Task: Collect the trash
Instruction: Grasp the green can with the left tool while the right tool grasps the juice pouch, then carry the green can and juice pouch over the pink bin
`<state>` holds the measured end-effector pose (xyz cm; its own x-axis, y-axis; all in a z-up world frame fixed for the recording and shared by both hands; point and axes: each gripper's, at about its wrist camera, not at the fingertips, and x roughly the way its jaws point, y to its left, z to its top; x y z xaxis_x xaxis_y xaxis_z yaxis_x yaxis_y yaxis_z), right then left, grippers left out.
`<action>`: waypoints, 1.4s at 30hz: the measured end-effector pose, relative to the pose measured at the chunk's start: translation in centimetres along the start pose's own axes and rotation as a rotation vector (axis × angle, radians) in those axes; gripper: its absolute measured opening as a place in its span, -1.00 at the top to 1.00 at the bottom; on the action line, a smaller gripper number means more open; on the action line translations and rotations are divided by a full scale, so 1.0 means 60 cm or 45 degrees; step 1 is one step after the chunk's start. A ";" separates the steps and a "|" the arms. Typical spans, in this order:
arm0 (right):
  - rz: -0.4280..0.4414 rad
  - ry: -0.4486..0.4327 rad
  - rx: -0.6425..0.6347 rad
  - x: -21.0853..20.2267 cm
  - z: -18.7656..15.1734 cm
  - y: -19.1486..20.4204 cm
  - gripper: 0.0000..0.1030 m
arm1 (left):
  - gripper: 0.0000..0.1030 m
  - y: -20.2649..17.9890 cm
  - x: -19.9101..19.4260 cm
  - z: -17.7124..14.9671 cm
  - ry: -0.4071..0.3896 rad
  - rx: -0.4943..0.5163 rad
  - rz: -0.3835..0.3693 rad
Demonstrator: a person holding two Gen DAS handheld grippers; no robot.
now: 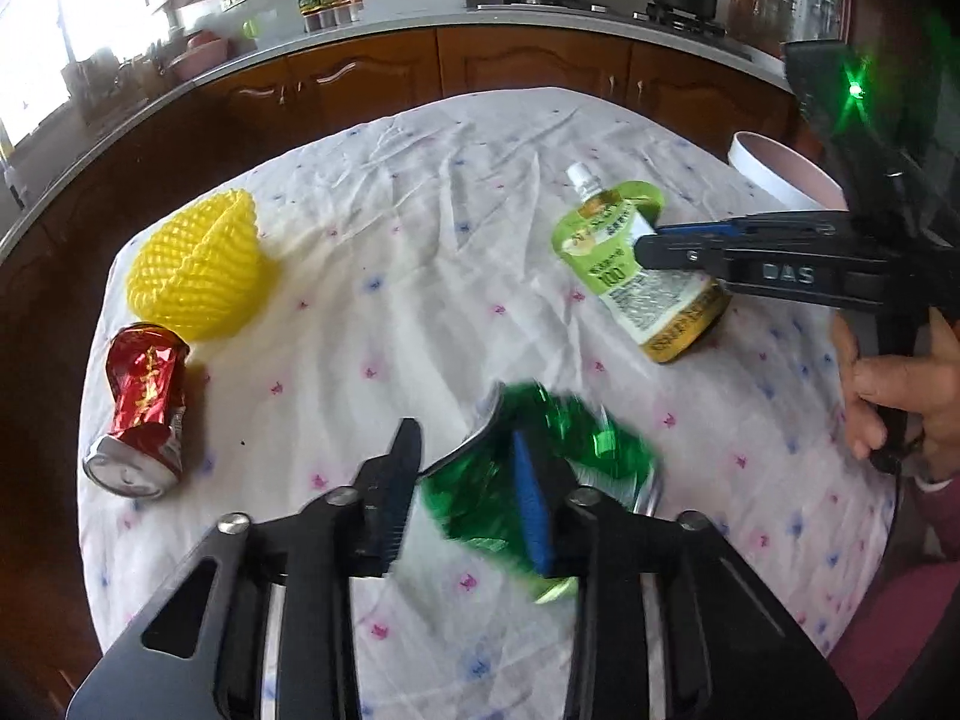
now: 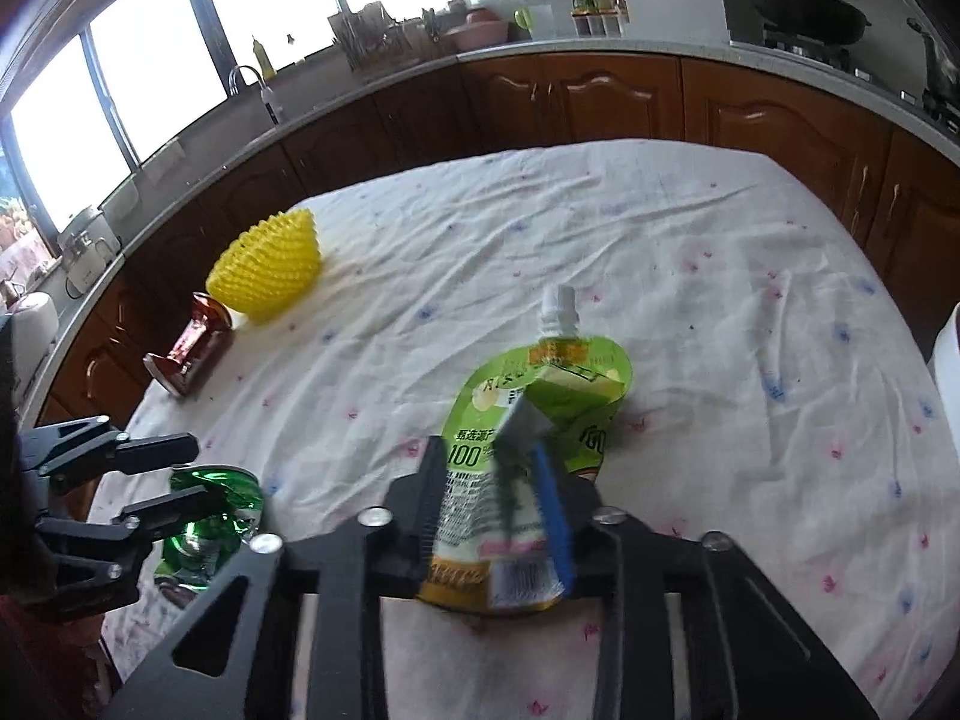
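table [image 1: 420,276], white crumpled cloth with small pink and blue print; wooden kitchen cabinets run behind its far edge.

item 1: green crushed can [image 1: 540,456], lower centre of the left wrist view, motion-blurred. left tongs [image 1: 468,492] spread around it; the blue-padded finger lies against the can, the other finger stands apart at its left. contact on both sides cannot be told.

item 2: green drink pouch [image 2: 528,432], white spout pointing to the top of the frame, printed "100" and chinese characters, barcode at its lower end. right tongs [image 2: 498,510] pinch its lower half, in the centre of the right wrist view. in the left wrist view the tongs body reads "das".

item 3: red crushed can [image 1: 144,408], lying on its side at the left edge of the table, gold characters on it, not readable.

item 4: yellow foam net sleeve [image 1: 204,264], just beyond the red can, cup-shaped, its inside not visible.

item 5: white round container [image 1: 774,168], right edge of the table, only its rim showing; contents hidden.

open cloth: the whole middle and far part of the table.
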<state>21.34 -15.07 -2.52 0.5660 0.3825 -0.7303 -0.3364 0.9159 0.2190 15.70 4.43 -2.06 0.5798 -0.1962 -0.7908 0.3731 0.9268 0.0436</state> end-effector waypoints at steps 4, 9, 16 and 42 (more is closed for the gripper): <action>0.004 -0.011 -0.016 -0.001 -0.003 -0.002 0.70 | 0.70 -0.012 -0.002 -0.009 0.006 0.014 -0.019; 0.015 -0.053 -0.027 -0.023 -0.008 -0.007 0.89 | 0.76 -0.022 -0.010 -0.007 -0.015 -0.043 -0.026; 0.025 -0.107 -0.010 -0.070 -0.010 -0.030 0.90 | 0.78 -0.027 -0.026 0.010 -0.078 -0.162 -0.068; -0.066 -0.296 0.158 -0.218 -0.040 -0.161 0.90 | 0.79 -0.116 -0.044 0.095 -0.222 -0.224 -0.184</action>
<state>15.37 -29.22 3.37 0.7426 0.3391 -0.5775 -0.2157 0.9375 0.2731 15.73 -3.33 3.20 0.6510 -0.3686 -0.6636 0.3384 0.9234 -0.1810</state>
